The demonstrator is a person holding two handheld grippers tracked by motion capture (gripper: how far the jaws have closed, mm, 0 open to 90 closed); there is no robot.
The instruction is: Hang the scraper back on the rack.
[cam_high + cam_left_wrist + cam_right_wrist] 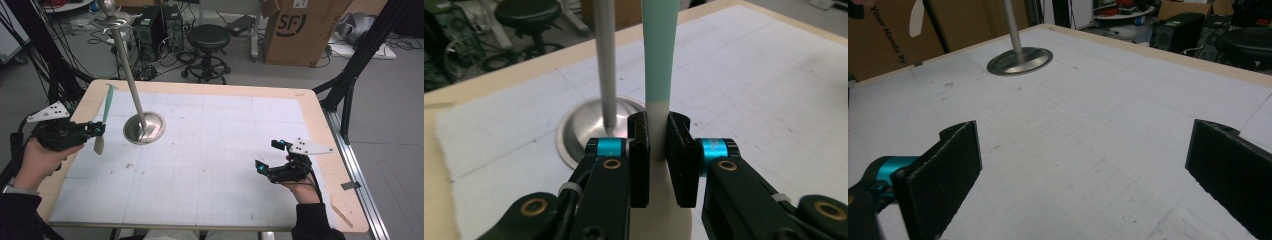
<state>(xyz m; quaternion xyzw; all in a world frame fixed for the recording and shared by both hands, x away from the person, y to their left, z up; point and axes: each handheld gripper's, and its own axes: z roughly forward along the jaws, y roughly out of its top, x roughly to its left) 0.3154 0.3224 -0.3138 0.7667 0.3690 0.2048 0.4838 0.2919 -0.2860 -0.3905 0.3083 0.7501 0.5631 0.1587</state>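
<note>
At the left edge of the counter [320, 120], the left gripper [97, 129] has its jaws clamped tight on a long, slim spatula [104, 117], gripping it right where the pale cream blade end meets the mint-green handle. Its long axis runs nearly straight away from the person, green end pointing toward the far edge of the counter, cream end pointing back toward the near side and hanging just below the jaws. In the left gripper view the spatula [659, 55] rises straight up between the two black jaws, which press on both its sides. Just beside it stands a metal stand [144, 127], round base on the white gridded mat [215, 165], its grey pole leaning up and away to the left. Over on the right, the right gripper [270, 156] hovers low over the mat, jaws spread wide and holding nothing, the person's hand [300, 187] behind it. Beyond the counter, a brown cardboard box [305, 27] reads "SF", next to a black stool [208, 45]. In the right gripper view, another box [893, 30] carries the words "Your Hands by".
</note>
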